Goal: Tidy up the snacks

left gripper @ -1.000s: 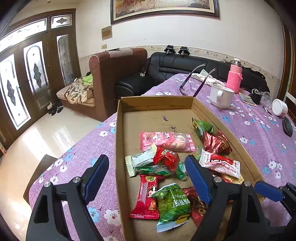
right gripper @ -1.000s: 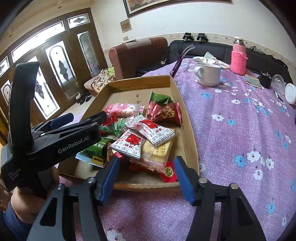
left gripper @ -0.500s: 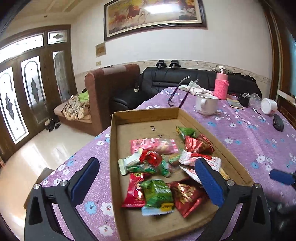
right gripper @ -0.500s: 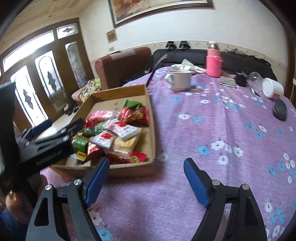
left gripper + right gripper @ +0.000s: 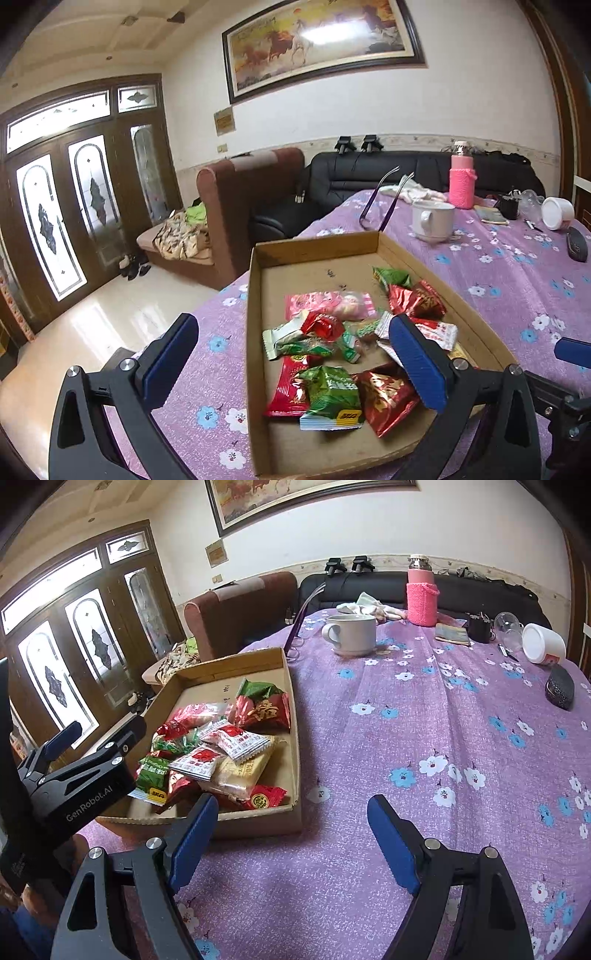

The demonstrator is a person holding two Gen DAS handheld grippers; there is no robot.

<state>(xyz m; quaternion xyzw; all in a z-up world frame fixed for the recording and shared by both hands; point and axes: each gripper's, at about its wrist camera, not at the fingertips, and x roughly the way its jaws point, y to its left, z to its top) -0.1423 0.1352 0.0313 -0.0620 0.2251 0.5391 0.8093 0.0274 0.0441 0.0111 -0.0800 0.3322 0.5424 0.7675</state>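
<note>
The left gripper (image 5: 295,354) and right gripper (image 5: 291,834) have just opened wide, holding nothing. Snack packets (image 5: 332,354) lie in the cardboard tray (image 5: 317,251).

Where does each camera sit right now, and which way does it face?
Left wrist: on the left gripper, looking along the cardboard box of snacks; its own open fingers show.
Right wrist: on the right gripper, looking over purple tablecloth beside the box; its open fingers and the left gripper show.
Shared: box, snacks, white mug, pink bottle, sofa.
</note>
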